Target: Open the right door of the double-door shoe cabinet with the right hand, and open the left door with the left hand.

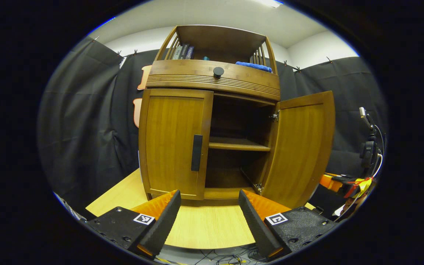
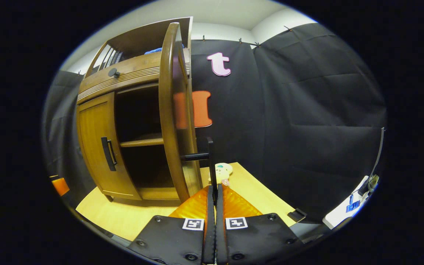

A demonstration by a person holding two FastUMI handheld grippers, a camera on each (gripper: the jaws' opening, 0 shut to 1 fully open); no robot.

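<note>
While right gripper (image 2: 212, 191) clamps right door handle (image 2: 209, 162), right door (image 2: 169, 110) swung wide ahead; left gripper (image 1: 209, 209) agape, facing left door (image 1: 173, 143), shut, handle (image 1: 196, 152) just beyond for grasp.

Even overhead light, a ceiling lamp (image 1: 269, 3) glaring at one o'clock; the cabinet (image 1: 212, 121) interior lies in shadow. Both views are sharp, with edges bowed by fisheye.
</note>
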